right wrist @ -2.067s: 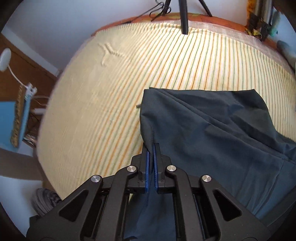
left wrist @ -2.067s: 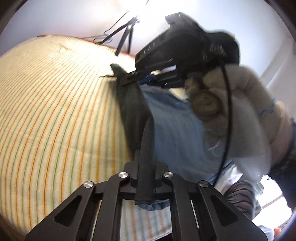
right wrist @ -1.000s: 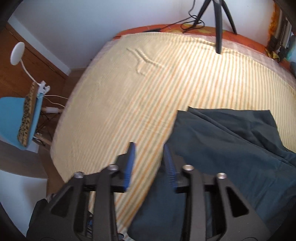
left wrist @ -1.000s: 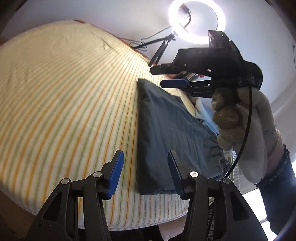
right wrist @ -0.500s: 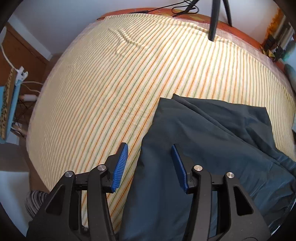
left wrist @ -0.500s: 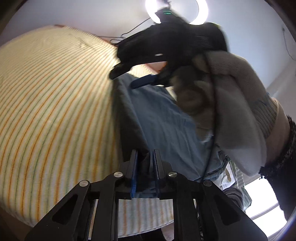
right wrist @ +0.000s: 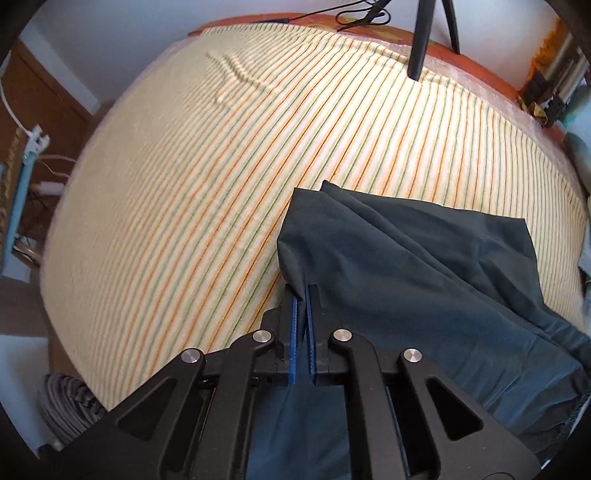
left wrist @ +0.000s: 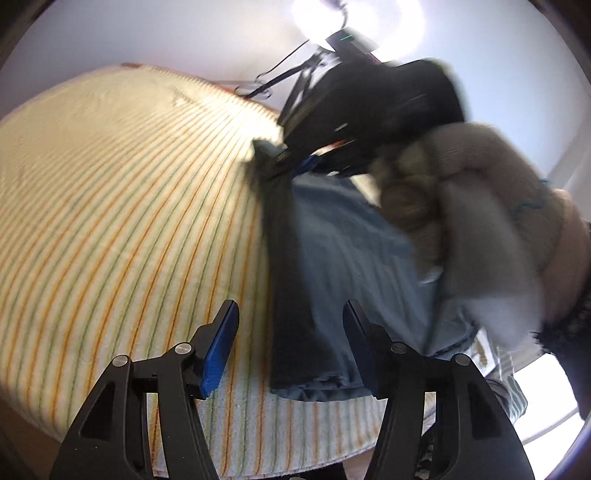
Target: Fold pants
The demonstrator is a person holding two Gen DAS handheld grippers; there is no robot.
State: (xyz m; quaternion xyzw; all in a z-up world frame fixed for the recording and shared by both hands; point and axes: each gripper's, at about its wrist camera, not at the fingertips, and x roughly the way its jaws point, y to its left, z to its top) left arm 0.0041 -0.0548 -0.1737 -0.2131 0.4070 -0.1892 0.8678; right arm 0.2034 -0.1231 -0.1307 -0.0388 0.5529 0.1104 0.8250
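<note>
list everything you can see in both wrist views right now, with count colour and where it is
pants: one, dark blue-grey, lying on the bed's near right part, one edge pinched up
bedsheet: one, cream with orange and green stripes, covering the bed
tripod legs: two visible, black, standing at the bed's far edge
ring light: one, bright white, above the far edge in the left wrist view
cable: one, black, looped at the far edge
glove: one, off-white, on the hand holding the right tool
left tool: one, black with blue pads, jaws apart over the near pants end, just been opening
right tool: one, black with blue pads, closed on the pants edge
</note>
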